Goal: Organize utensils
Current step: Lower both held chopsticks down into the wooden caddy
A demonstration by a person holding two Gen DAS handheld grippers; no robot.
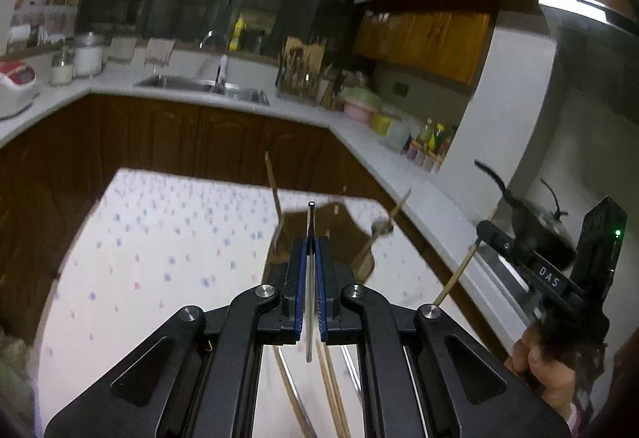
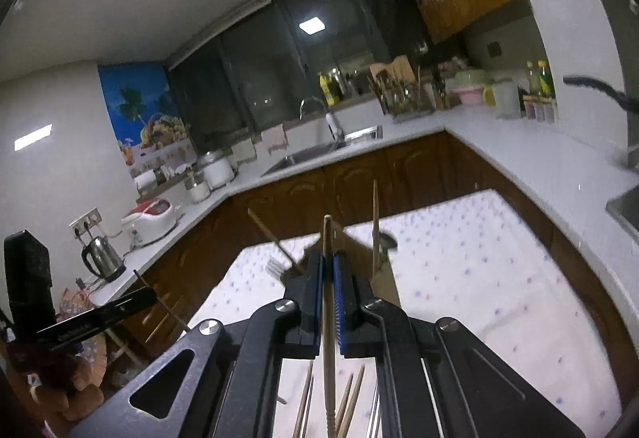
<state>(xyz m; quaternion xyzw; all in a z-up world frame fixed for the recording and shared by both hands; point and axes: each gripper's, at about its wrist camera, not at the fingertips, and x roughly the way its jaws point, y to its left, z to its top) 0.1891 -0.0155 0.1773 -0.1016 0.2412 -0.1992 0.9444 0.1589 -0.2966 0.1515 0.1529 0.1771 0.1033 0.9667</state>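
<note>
My left gripper (image 1: pixel 311 242) is shut on a thin metal chopstick (image 1: pixel 310 298) that sticks out past the fingertips. My right gripper (image 2: pixel 328 256) is shut on a wooden chopstick (image 2: pixel 328 318); it also shows at the right of the left wrist view (image 1: pixel 485 228). A brown utensil holder (image 1: pixel 319 234) stands on the dotted tablecloth (image 1: pixel 159 258) just beyond both grippers, with wooden utensils (image 1: pixel 273 186) leaning in it; it also shows in the right wrist view (image 2: pixel 379 274). More loose chopsticks (image 2: pixel 347 402) lie below the right gripper.
White counters wrap the room, with a sink (image 1: pixel 203 84), a utensil rack (image 1: pixel 299 70), jars (image 1: pixel 86 54) and a rice cooker (image 2: pixel 153 218). A kettle (image 2: pixel 102 258) stands at left. A black pan (image 1: pixel 535 218) sits on the stove at right.
</note>
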